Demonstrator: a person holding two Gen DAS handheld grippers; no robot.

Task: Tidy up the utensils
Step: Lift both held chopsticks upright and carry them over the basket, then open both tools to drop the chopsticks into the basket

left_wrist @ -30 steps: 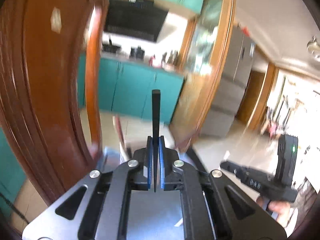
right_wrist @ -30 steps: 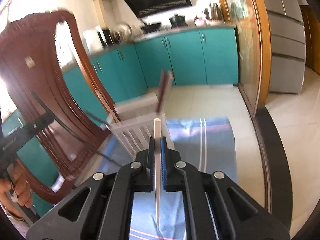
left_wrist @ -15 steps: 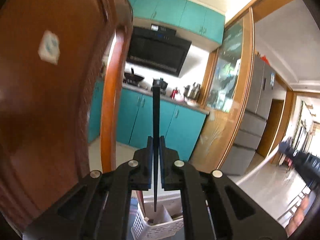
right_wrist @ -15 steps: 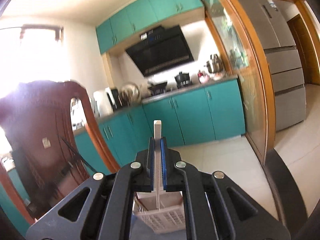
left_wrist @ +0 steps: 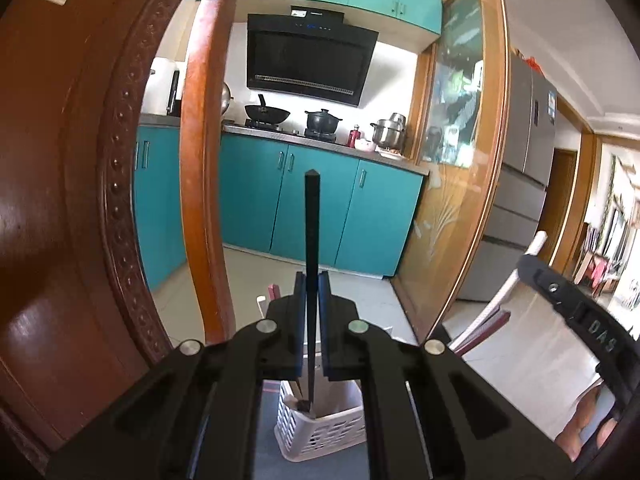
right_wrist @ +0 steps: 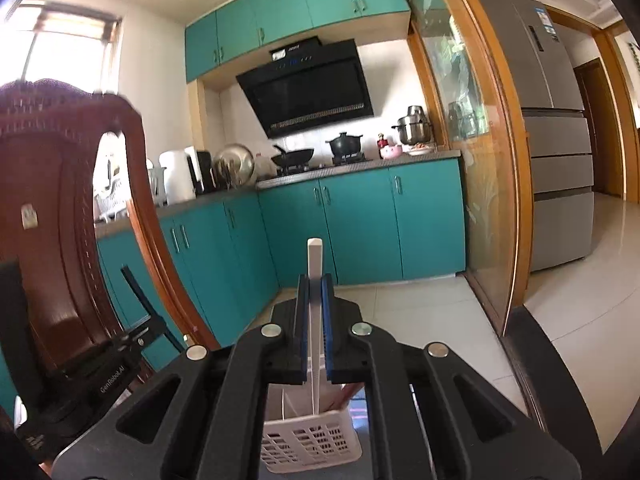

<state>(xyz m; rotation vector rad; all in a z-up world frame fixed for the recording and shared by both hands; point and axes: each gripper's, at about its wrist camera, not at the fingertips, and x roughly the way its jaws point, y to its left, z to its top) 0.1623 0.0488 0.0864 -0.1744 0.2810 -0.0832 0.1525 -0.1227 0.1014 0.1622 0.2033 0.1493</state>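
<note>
My left gripper (left_wrist: 312, 280) is shut on a black chopstick (left_wrist: 311, 224) held upright, its lower end inside a white slotted basket (left_wrist: 324, 432) below the fingers. My right gripper (right_wrist: 314, 280) is shut on a white chopstick (right_wrist: 314, 260), also upright, with its lower end inside the same basket (right_wrist: 312, 444). A reddish utensil (right_wrist: 349, 394) and a white one (left_wrist: 261, 306) stand in the basket. The right gripper with its white chopstick shows at the right of the left wrist view (left_wrist: 560, 300).
A carved wooden chair back (left_wrist: 80, 200) stands close on the left of both views (right_wrist: 60, 240). The basket rests on a blue striped cloth (right_wrist: 360, 408). Behind are teal kitchen cabinets (left_wrist: 320, 208), a glass sliding door (left_wrist: 460, 160) and a fridge (right_wrist: 556, 140).
Both grippers tilted upward and lowered over the basket. The chopstick ends now sit inside the basket, where before they hung above the cloth.
</note>
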